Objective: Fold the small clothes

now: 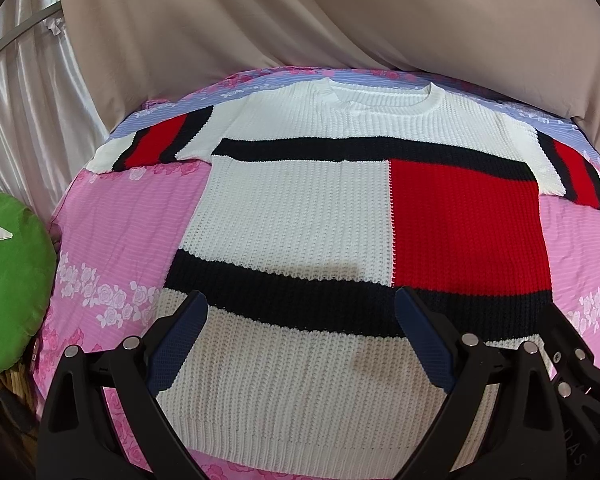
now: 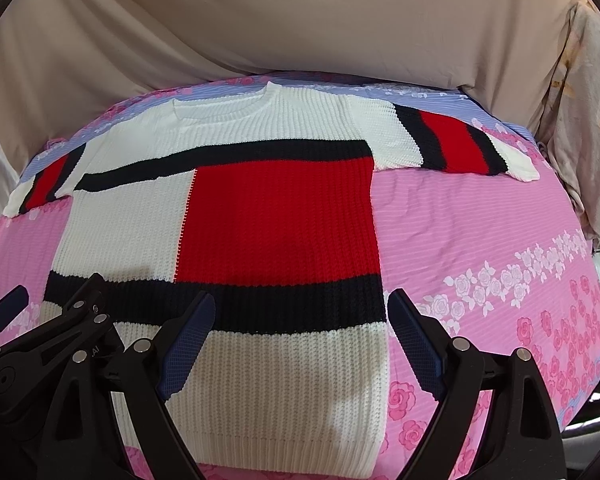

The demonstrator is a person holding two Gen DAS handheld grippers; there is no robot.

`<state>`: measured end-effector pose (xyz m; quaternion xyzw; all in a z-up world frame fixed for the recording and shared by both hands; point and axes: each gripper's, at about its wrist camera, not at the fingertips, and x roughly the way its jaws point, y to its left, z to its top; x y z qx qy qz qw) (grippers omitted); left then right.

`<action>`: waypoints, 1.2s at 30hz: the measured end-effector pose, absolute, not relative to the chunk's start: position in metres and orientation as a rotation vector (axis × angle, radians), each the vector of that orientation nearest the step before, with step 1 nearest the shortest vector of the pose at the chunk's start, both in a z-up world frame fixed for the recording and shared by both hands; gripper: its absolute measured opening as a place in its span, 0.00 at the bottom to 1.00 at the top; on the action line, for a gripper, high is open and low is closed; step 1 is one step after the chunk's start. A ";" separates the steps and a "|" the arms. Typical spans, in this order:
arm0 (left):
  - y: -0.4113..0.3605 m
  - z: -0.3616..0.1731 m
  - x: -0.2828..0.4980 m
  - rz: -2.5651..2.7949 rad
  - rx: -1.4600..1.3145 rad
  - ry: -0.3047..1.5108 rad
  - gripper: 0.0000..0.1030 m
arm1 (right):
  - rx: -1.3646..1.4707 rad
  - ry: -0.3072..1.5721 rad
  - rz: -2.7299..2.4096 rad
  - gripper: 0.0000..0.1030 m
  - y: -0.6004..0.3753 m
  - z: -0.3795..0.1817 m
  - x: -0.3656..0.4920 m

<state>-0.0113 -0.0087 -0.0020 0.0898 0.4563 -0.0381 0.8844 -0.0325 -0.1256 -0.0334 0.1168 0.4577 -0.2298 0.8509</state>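
A small knit sweater [image 1: 300, 208] in white, red and black blocks lies flat and spread out on a pink floral bedsheet [image 1: 132, 224], sleeves out to both sides, neck at the far end. It also shows in the right wrist view [image 2: 276, 216]. My left gripper [image 1: 300, 300] is open and empty, hovering over the sweater's lower part near the hem. My right gripper [image 2: 302, 302] is open and empty over the sweater's lower right corner. The left gripper [image 2: 52, 312] shows at the left of the right wrist view.
A green cushion [image 1: 8, 280] lies at the bed's left edge. A beige draped cloth [image 1: 300, 20] hangs behind the bed. A floral pillow [image 2: 588, 120] stands at the far right. The pink sheet [image 2: 480, 240] lies bare to the sweater's right.
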 end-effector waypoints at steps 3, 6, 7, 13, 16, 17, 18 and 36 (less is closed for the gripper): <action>-0.008 -0.002 -0.011 -0.080 0.187 0.951 0.89 | 0.247 0.965 -0.484 0.84 -0.125 -0.033 -0.033; -0.009 -0.002 -0.011 -0.079 0.187 0.951 0.89 | 0.246 0.965 -0.484 0.84 -0.125 -0.033 -0.032; -0.009 -0.002 -0.011 -0.079 0.187 0.951 0.89 | 0.247 0.965 -0.484 0.84 -0.126 -0.033 -0.032; -0.009 -0.002 -0.012 -0.078 0.187 0.951 0.89 | 0.247 0.966 -0.484 0.84 -0.126 -0.034 -0.033; -0.010 -0.002 -0.011 -0.077 0.188 0.950 0.89 | 0.248 0.966 -0.484 0.84 -0.126 -0.034 -0.033; -0.010 -0.002 -0.011 -0.078 0.188 0.950 0.89 | 0.247 0.966 -0.483 0.84 -0.126 -0.034 -0.033; -0.010 -0.002 -0.011 -0.077 0.188 0.951 0.89 | 0.247 0.967 -0.483 0.84 -0.126 -0.034 -0.033; 0.004 -0.002 0.017 -0.058 0.084 0.982 0.91 | 0.644 0.949 -0.507 0.81 -0.253 -0.076 -0.044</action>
